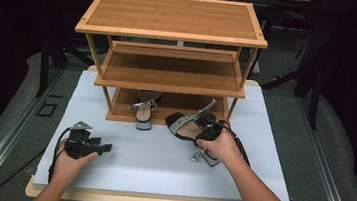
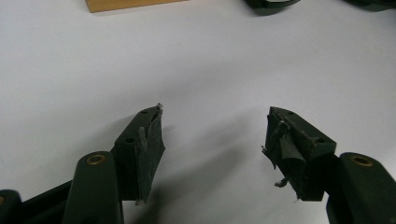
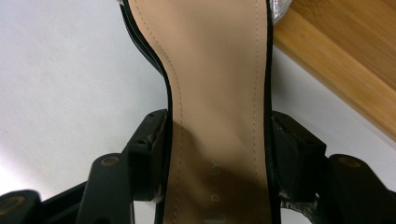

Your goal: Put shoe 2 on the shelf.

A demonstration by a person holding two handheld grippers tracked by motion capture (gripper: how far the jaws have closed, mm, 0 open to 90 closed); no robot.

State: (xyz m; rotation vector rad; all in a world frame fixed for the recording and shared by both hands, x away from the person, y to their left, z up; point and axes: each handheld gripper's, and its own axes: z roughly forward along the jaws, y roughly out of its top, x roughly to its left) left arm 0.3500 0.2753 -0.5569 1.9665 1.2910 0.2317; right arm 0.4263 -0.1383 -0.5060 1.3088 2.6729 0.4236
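A: What sits at the left?

B: The left tool [image 1: 103, 147] rests low on the white worktop [image 1: 159, 164], its jaws spread with nothing between them. In the left gripper view its black pads [image 2: 150, 140] look frayed at the edges.

A: And further right?

B: A heeled sandal [image 1: 145, 112] stands at the front edge of the bottom shelf of the bamboo rack [image 1: 174, 29]. Right of it, a second black sandal [image 1: 186, 126] lies on the worktop just before that shelf.

A: Where is the right tool?

B: The right tool [image 3: 217, 144] straddles the narrow waist of that sandal, jaws set against both edges; whether they actually squeeze it I cannot tell. The insole is smooth tan with a stitched border and black rim; the straps glitter silver.

A: Anything in the way?

B: The rack's plank edge [image 3: 345, 79] runs close beside the sandal.
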